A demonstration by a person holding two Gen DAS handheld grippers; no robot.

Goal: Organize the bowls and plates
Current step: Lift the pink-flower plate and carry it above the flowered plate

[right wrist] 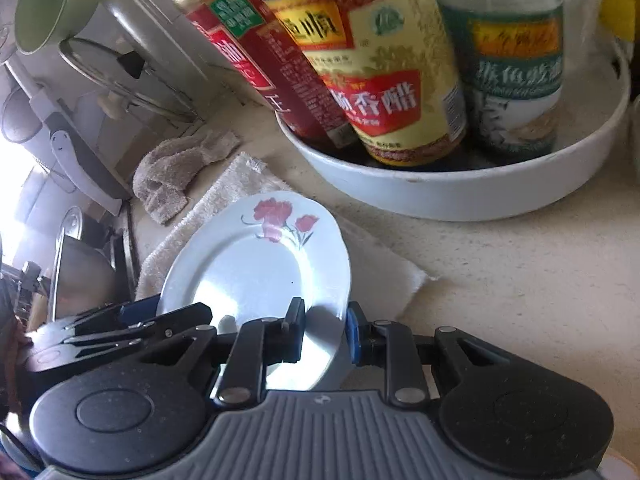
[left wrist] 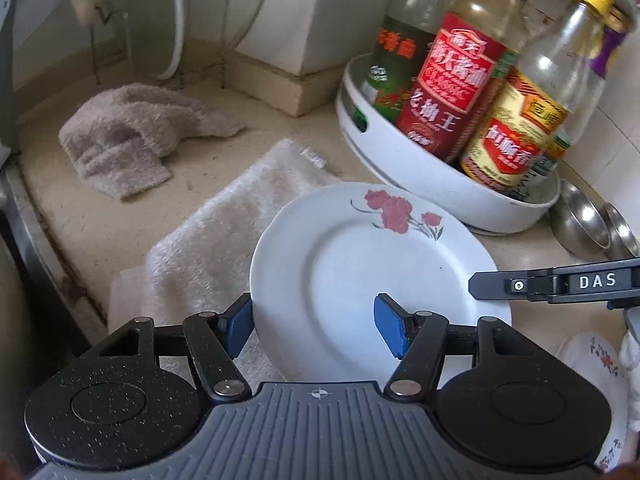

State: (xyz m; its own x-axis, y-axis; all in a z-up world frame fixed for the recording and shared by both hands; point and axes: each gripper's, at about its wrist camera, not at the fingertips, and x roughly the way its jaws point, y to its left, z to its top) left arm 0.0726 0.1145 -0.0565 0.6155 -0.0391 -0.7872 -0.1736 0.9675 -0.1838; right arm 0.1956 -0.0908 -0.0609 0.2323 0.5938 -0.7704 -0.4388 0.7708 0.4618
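Note:
A white plate with red flowers (left wrist: 360, 264) sits above a pale towel (left wrist: 224, 240) on the counter. My left gripper (left wrist: 314, 326) is open, its blue pads (left wrist: 390, 330) straddling the plate's near-left rim, one over the plate, one beside the edge. My right gripper (right wrist: 324, 330) is shut on the plate's (right wrist: 256, 264) right rim, one finger on each face. It shows in the left wrist view as a black bar (left wrist: 552, 284). A second flowered plate (left wrist: 600, 364) lies at the lower right.
A white round tray (left wrist: 420, 168) holds several sauce bottles (left wrist: 452, 80) behind the plate. Steel bowls (left wrist: 588, 224) stand to its right. A crumpled grey cloth (left wrist: 132, 136) lies at the back left. A sink edge (left wrist: 36, 256) runs along the left.

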